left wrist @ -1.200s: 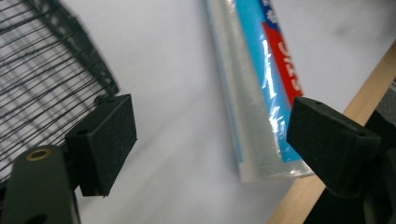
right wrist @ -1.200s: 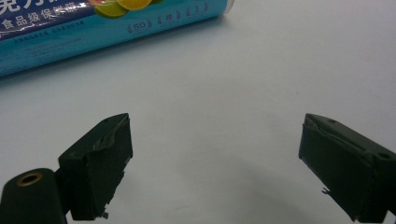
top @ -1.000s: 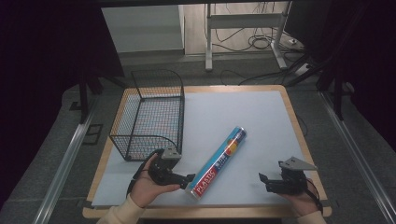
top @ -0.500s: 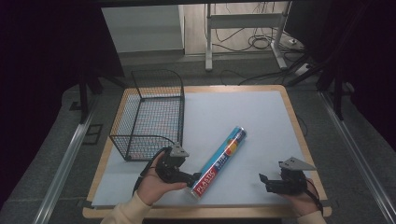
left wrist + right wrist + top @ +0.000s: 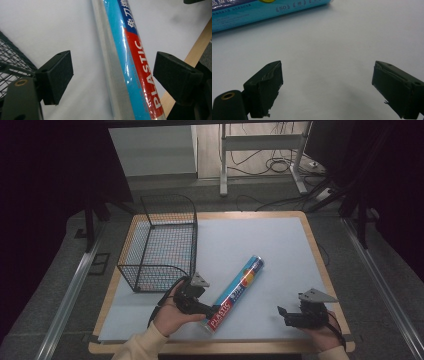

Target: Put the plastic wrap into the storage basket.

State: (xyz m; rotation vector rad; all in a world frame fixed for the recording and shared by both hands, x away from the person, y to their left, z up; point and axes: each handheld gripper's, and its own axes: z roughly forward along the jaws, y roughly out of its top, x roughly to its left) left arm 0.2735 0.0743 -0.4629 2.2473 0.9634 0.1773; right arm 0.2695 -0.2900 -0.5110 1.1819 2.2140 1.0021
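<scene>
High view, near edge first: I had both hands at the front of the table, one gripper in each. My left gripper sat at the near end of the roll of plastic wrap; my right gripper rested low on the white mat, well apart from the roll, with its jaws pointing toward the roll.

Progress, as I judged it: the roll lay flat and diagonal on the mat, red end toward me, blue end pointing away to the right. Nothing was lifted. The wire basket stood at the far left and I could make out nothing in it. If the roll was bound for the basket, then only the approach was done; grasp, lift, carry and release all remained.

Left gripper view: the jaws stood wide apart, one on each side of the roll, with clear gaps to both pads. Released, not yet closed. The basket mesh showed at the left edge and the wooden table rim at the right.

Right gripper view: the jaws were spread over bare mat, holding nothing. The roll ran across the top of the frame, beyond the jaws.

Left forearm came in low, wrist angled right along the table front. Right hand lay nearly level.
</scene>
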